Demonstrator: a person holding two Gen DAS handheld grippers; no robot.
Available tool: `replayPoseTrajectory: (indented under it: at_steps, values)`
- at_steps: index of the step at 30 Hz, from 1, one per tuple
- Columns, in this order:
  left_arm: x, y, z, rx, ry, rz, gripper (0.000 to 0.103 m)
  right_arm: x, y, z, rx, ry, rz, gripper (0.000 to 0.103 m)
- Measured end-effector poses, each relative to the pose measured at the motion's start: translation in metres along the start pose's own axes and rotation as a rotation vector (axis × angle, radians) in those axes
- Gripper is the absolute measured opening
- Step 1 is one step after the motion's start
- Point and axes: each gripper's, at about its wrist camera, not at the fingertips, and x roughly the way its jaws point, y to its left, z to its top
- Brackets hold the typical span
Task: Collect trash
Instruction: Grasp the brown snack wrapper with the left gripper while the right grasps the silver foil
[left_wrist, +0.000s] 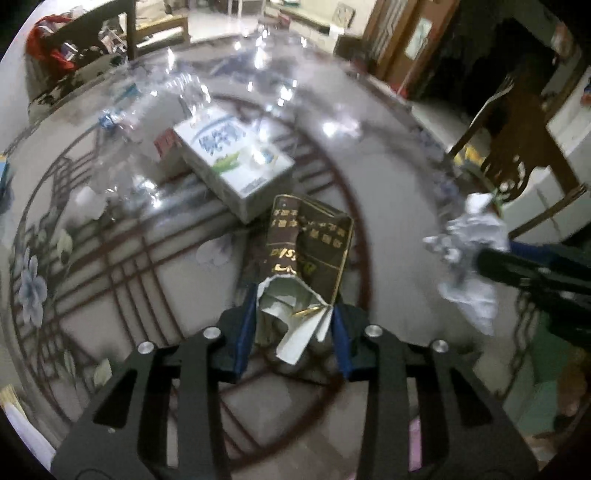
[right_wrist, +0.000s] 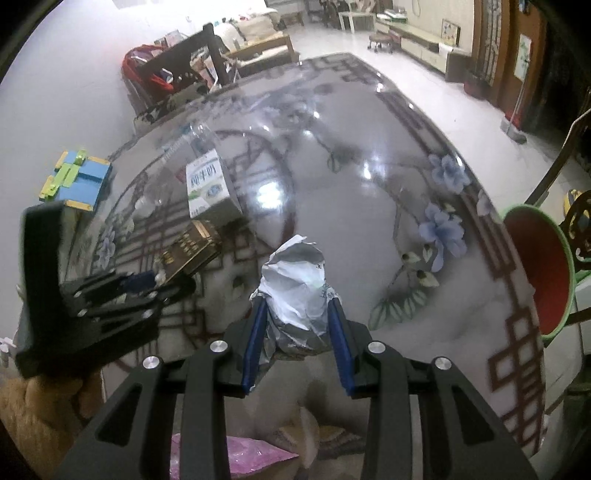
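left gripper (left_wrist: 291, 317) jaws clamped on torn brown-gold carton (left_wrist: 310, 243) | right gripper (right_wrist: 295, 325) jaws clamped on crumpled white paper (right_wrist: 295, 280)

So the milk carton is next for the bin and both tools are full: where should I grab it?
The milk carton lies flat on the table, one corner toward the camera. Come from above with the hand-held gripper, jaws across its narrower width near the middle; its long flat sides suit the pads. Clear bottles crowd its far end.

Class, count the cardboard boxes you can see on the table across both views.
2: the white milk carton mid-table, and the torn brown box in the left gripper. Others may hide among the blurred clear plastic.
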Motion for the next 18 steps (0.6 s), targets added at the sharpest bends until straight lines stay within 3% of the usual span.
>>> replayPoseTrajectory:
  at_steps: [7,10,18]
  values:
    - [-0.052,-0.022,0.002,-0.080,-0.154,-0.023,0.035,-0.027,-0.001,0.002,0.012,-0.081,0.014,0.033]
    - [-0.059,-0.035,0.005,-0.068,-0.182,0.013,0.036,-0.037,-0.003,0.002,0.013,-0.110,0.011,0.033]
    - [-0.074,-0.056,0.015,-0.081,-0.215,-0.031,0.036,-0.060,-0.015,-0.003,0.038,-0.162,0.001,0.033]
